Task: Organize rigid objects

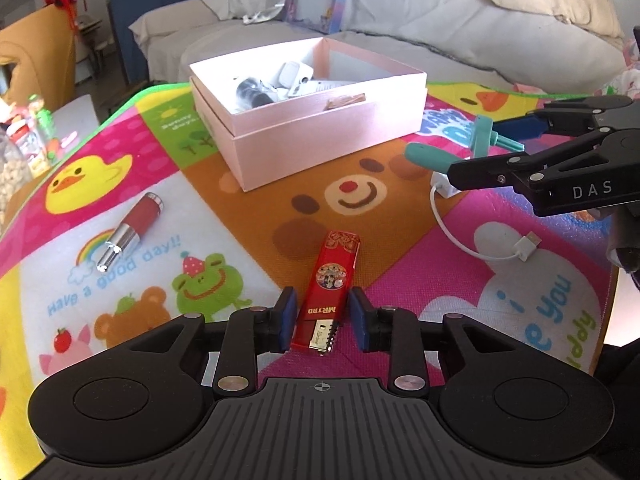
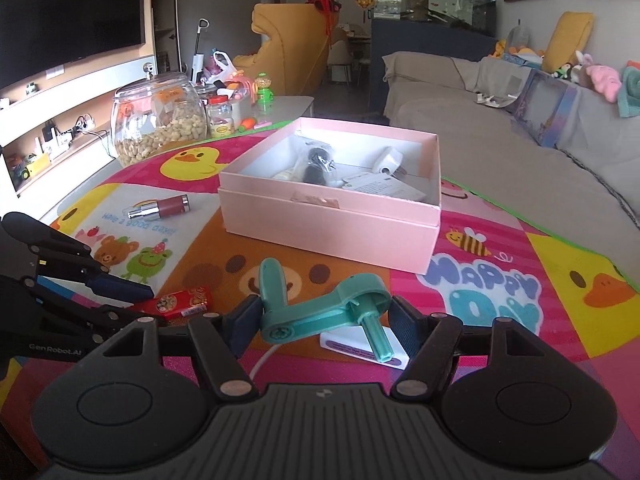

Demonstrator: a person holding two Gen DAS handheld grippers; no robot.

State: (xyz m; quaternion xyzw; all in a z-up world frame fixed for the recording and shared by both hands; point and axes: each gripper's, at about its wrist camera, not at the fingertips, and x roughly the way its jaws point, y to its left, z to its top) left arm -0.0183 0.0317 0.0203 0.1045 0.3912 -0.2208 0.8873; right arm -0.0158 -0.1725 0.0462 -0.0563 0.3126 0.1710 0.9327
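An open pink box [image 1: 320,136] [image 2: 332,224] with several small items inside stands mid-mat. My left gripper [image 1: 322,318] is open, its jaws on either side of the near end of a red lighter [image 1: 330,292] lying on the mat; it also shows in the right wrist view [image 2: 180,302]. My right gripper [image 2: 324,322] is shut on a teal crank handle [image 2: 320,308] and holds it above a white charger [image 2: 362,350]. The handle also shows in the left wrist view [image 1: 440,158]. A red and silver lipstick tube [image 1: 130,228] [image 2: 164,207] lies at the left.
The white charger's cable [image 1: 480,240] curls on the colourful play mat [image 1: 400,240]. A glass jar of nuts [image 2: 160,120] and small bottles stand beyond the mat's far left edge. A grey sofa [image 2: 500,140] runs behind and to the right.
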